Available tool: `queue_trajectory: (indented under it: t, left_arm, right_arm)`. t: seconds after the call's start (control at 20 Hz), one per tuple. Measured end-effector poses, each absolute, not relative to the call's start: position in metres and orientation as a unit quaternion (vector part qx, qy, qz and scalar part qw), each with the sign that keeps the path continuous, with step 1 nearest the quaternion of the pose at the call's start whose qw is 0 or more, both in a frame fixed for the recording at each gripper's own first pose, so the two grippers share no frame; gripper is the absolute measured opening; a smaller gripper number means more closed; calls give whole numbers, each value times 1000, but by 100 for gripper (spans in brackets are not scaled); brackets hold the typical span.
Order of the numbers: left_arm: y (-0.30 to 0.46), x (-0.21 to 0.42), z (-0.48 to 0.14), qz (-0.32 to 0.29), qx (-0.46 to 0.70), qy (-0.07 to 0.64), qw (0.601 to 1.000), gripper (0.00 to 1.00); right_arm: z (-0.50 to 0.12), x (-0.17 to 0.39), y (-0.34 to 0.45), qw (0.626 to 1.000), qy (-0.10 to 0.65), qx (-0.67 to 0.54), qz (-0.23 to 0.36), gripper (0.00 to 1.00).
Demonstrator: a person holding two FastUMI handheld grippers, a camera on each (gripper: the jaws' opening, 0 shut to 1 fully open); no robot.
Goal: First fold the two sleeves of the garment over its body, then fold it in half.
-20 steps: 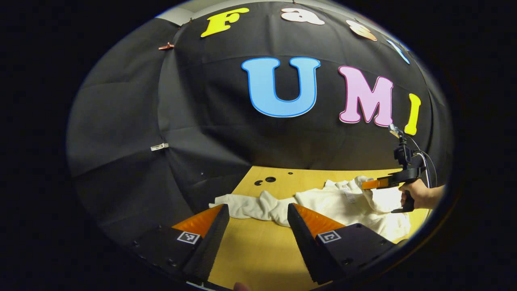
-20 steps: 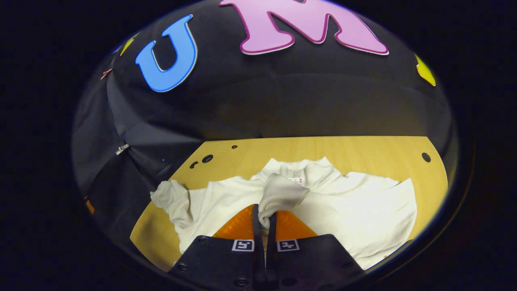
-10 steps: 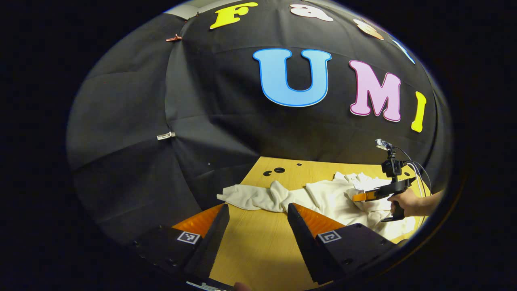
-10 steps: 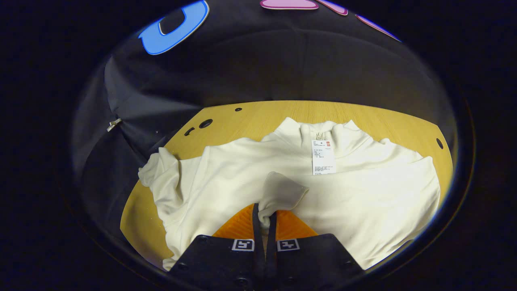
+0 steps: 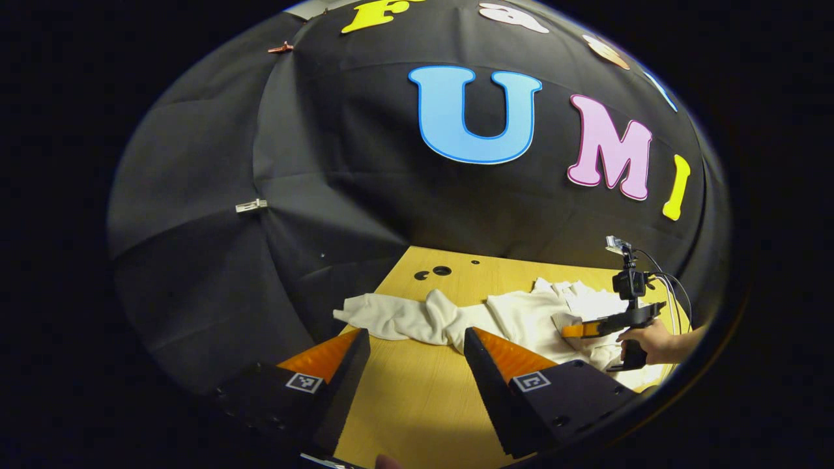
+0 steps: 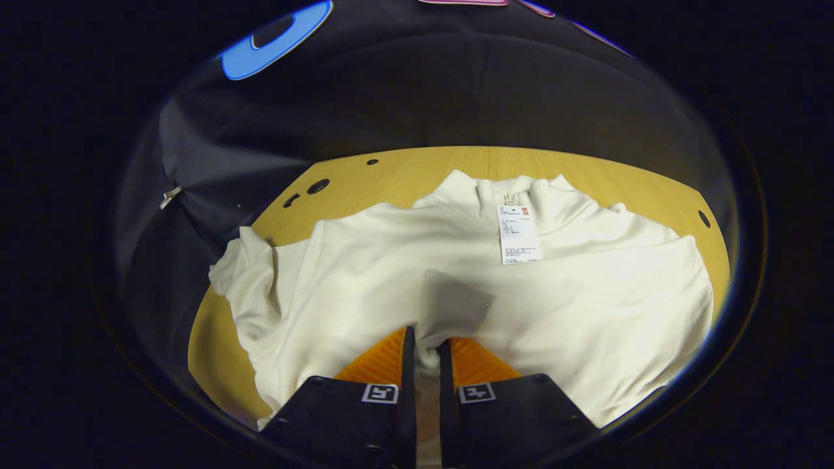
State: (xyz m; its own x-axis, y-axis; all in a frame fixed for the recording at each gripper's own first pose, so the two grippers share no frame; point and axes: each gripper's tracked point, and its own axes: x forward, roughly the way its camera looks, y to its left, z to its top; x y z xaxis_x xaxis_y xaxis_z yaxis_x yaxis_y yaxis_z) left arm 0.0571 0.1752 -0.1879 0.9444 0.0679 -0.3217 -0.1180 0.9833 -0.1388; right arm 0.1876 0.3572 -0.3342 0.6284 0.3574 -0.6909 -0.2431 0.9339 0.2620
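A white sweatshirt [image 6: 573,293] lies flat on the wooden table [image 6: 417,169], collar to the far side, its neck label [image 6: 519,234] showing. My right gripper [image 6: 427,339] is shut on a sleeve cuff [image 6: 453,306], which lies folded over the middle of the body. In the left gripper view that same right gripper [image 5: 573,330] sits low over the sweatshirt [image 5: 521,316], held by a hand [image 5: 651,339]. My left gripper [image 5: 415,333] is open and holds nothing, above bare table just short of the other sleeve [image 5: 391,316], which lies stretched out and bunched.
Booth cloth walls close off the table's far and left sides. Small round holes [image 5: 442,270] are in the table's far left corner, also seen as holes [image 6: 318,186]. Bare wood [image 5: 417,404] lies under my left gripper. The bunched sleeve [image 6: 244,280] reaches the table's left edge.
My right gripper has come down toward the body with the cuff, which now rests on it, and its jaws stand slightly wider. My left gripper shifted only a little.
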Motion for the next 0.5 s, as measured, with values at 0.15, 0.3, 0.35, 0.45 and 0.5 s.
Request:
queue_trajectory:
  t: [0.15, 0.3, 0.35, 0.45, 0.5]
  left_arm:
    - [195, 93, -194, 46, -68, 160, 984, 90]
    - [228, 136, -209, 50, -64, 168, 983, 90]
    - [239, 150, -217, 49, -64, 173, 982, 90]
    - [258, 175, -235, 41, -67, 192, 978, 90]
    - [268, 186, -247, 39, -74, 202, 976, 90]
  right_arm:
    - [-325, 185, 352, 904, 389, 68, 165, 26]
    - [-311, 179, 344, 907, 379, 73, 171, 37]
    - [-305, 176, 338, 909, 374, 70, 172, 38]
    - [-291, 170, 325, 914, 362, 68, 171, 41]
    - [-283, 166, 319, 917, 354, 72, 170, 42]
